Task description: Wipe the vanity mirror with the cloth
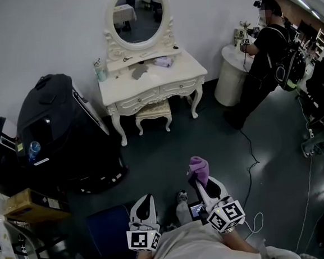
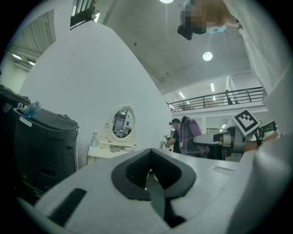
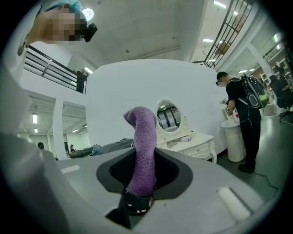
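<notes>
The oval vanity mirror [image 1: 138, 15] stands on a cream dressing table [image 1: 163, 78] against the far white wall, several steps ahead. It also shows small in the left gripper view as the mirror [image 2: 122, 122] and in the right gripper view as the mirror [image 3: 168, 115]. My right gripper [image 1: 199, 175] is shut on a purple cloth [image 1: 198, 166], which sticks up from the jaws as the cloth [image 3: 142, 151]. My left gripper [image 1: 145, 203] is shut and holds nothing; its jaws meet at the gripper [image 2: 150, 176]. Both are held low, close to my body.
A large black case [image 1: 60, 129] stands left of the table and a small stool [image 1: 154, 113] under it. A person with a backpack [image 1: 265, 55] stands at a round white stand [image 1: 230, 75] on the right. Cables [image 1: 248, 147] run over the dark floor. A cardboard box [image 1: 30, 205] lies at lower left.
</notes>
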`<state>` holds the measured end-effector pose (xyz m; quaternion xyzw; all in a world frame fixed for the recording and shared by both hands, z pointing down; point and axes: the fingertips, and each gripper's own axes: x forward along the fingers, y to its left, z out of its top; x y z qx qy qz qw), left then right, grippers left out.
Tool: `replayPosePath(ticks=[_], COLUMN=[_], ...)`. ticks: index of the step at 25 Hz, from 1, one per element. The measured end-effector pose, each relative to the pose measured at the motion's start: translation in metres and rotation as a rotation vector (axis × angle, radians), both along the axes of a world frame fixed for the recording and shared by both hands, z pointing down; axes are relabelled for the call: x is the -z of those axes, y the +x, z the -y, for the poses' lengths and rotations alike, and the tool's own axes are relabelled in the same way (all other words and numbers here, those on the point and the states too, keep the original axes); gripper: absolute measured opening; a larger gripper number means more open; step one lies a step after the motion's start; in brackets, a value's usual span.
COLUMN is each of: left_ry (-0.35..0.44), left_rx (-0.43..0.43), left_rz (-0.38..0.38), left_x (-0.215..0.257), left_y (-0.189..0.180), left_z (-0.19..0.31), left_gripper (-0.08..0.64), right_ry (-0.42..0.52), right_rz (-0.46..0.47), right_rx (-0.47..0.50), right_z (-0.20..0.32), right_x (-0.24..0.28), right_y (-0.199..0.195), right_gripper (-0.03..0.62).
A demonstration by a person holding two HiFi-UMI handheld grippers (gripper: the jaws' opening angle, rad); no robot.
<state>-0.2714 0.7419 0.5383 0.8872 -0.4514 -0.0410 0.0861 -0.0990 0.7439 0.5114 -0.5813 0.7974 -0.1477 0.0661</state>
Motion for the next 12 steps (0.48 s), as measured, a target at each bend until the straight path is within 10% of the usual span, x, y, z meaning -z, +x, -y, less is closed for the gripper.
replayPosePath(ticks=[12], left_ry=[0.010], left_rx=[0.079], left_rz=[0.034], left_x=[0.016], left_y=[0.051], left_z=[0.113], left_gripper=[0.003], right_ry=[-0.031], right_rz=[0.072], right_rx=[0.043], right_z=[0.136], right_x=[-0.007], right_y=[0.061], right_gripper=[0.103])
